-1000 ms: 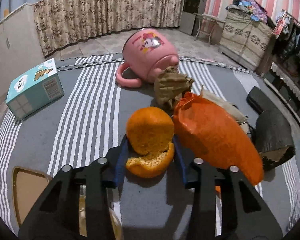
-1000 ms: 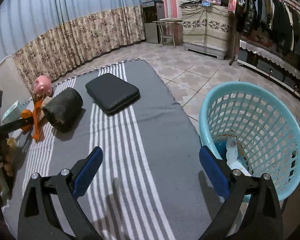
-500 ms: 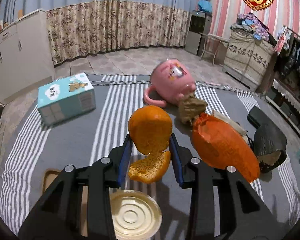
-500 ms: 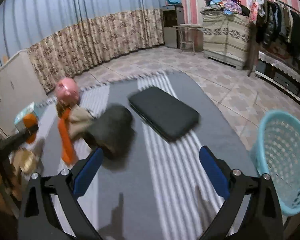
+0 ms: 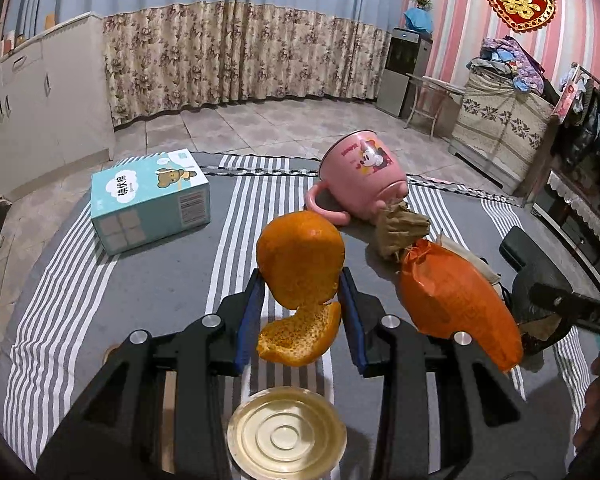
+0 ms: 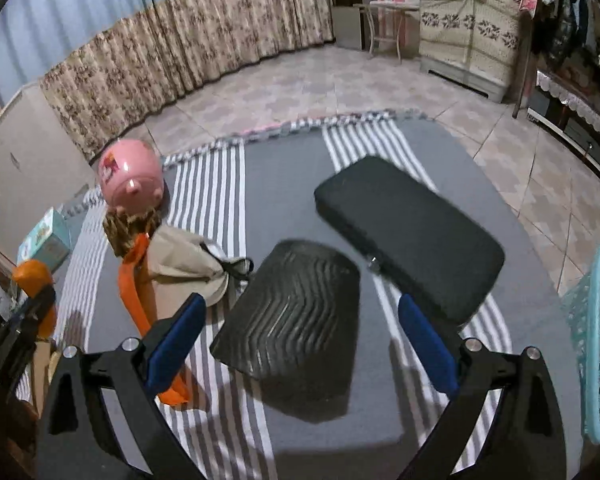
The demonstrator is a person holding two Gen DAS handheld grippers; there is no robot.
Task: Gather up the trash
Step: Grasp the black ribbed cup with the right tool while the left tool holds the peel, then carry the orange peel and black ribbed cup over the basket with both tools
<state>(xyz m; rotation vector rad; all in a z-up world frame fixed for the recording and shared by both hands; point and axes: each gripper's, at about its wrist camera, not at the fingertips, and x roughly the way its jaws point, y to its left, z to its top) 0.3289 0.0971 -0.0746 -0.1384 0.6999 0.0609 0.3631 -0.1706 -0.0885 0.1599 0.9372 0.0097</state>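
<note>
Left wrist view: the left gripper [image 5: 300, 312] is being shown with its fingers clamped on the orange peel [image 5: 300, 268], held above the striped worktop [image 5: 172, 280]. The crumpled brown paper [image 5: 400, 228] and orange bag [image 5: 456, 300] are judged still uncollected. Right wrist view: the right gripper [image 6: 300, 340] is being shown with fingers apart and empty. Only here is the turquoise basket [image 6: 596, 340] being seen, at the worktop's right edge.

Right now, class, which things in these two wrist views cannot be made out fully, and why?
- Basket, right wrist view: cut off by the right edge; contents unseen.
- Beige pouch, left wrist view: mostly hidden behind the orange bag.
- Tissue box, right wrist view: too small to read.
</note>
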